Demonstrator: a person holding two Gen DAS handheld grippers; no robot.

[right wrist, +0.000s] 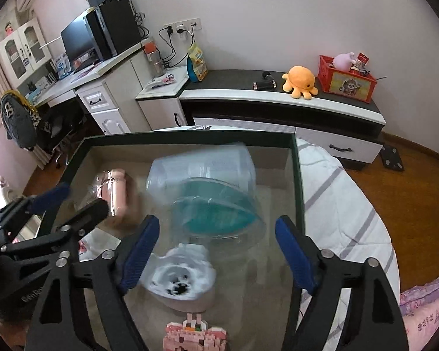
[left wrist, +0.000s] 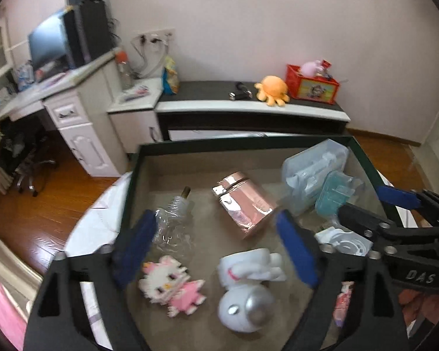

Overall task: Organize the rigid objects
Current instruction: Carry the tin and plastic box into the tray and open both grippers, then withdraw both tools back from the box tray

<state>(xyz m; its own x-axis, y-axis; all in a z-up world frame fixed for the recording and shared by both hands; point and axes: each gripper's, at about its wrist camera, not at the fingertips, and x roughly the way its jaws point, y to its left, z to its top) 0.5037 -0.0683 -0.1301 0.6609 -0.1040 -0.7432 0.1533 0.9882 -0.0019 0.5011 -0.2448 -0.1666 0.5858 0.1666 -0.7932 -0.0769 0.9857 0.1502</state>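
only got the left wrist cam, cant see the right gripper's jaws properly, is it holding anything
Observer: No. The right gripper is open with nothing gripped. It hangs over a white round plastic piece with a dark centre that lies in the dark-rimmed box.
Operator: whats closest to that camera inside the box
Observer: A pink and white block-built figure, cut off by the bottom edge of the right wrist view, just below the white piece.
Operator: anything on the floor off to the right
Observer: A flat black square board lies on the wooden floor beside the low cabinet's drawer.
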